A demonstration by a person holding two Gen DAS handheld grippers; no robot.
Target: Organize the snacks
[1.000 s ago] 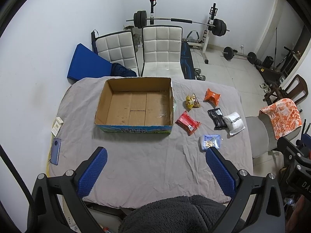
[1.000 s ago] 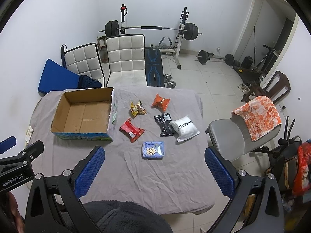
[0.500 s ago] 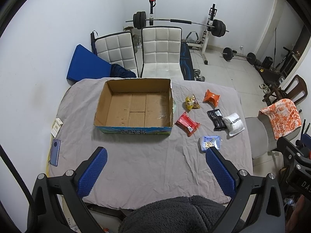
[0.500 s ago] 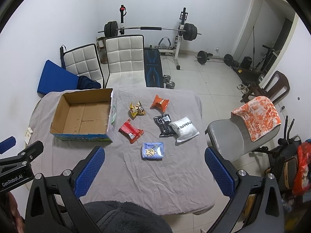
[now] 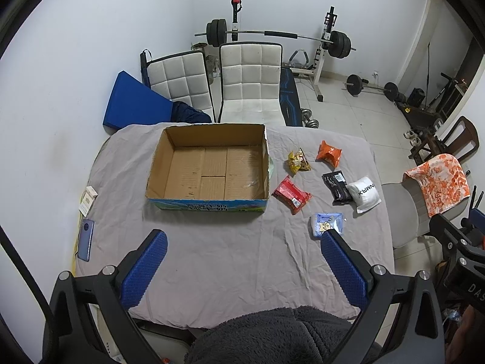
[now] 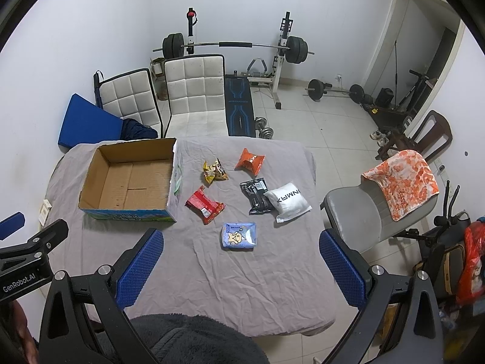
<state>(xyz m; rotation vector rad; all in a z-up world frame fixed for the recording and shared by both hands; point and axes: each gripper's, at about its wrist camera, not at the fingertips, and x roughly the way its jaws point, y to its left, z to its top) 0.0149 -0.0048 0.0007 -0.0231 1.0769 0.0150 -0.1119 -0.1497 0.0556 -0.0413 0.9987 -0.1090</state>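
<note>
An empty cardboard box (image 5: 157,163) (image 6: 94,179) stands open on the grey-clothed table (image 5: 212,257). To its right lie several snack packs: yellow (image 5: 298,160) (image 6: 214,171), orange (image 5: 329,152) (image 6: 250,160), red (image 5: 291,194) (image 6: 205,205), black (image 5: 338,186) (image 6: 257,195), white (image 5: 363,193) (image 6: 288,201) and light blue (image 5: 326,224) (image 6: 239,236). My left gripper (image 5: 244,242) hovers open high above the near table edge. My right gripper (image 6: 241,242) is open too, above the light blue pack, with nothing between its fingers.
A phone (image 5: 85,239) and a small white carton (image 5: 88,200) lie at the table's left edge. Two white chairs (image 5: 248,75) stand behind the table, a grey chair with an orange cloth (image 6: 403,179) to the right. Weights and a bench fill the far floor.
Both views have drifted very slightly; the box and the packs lie where they were. Both grippers stay open.
</note>
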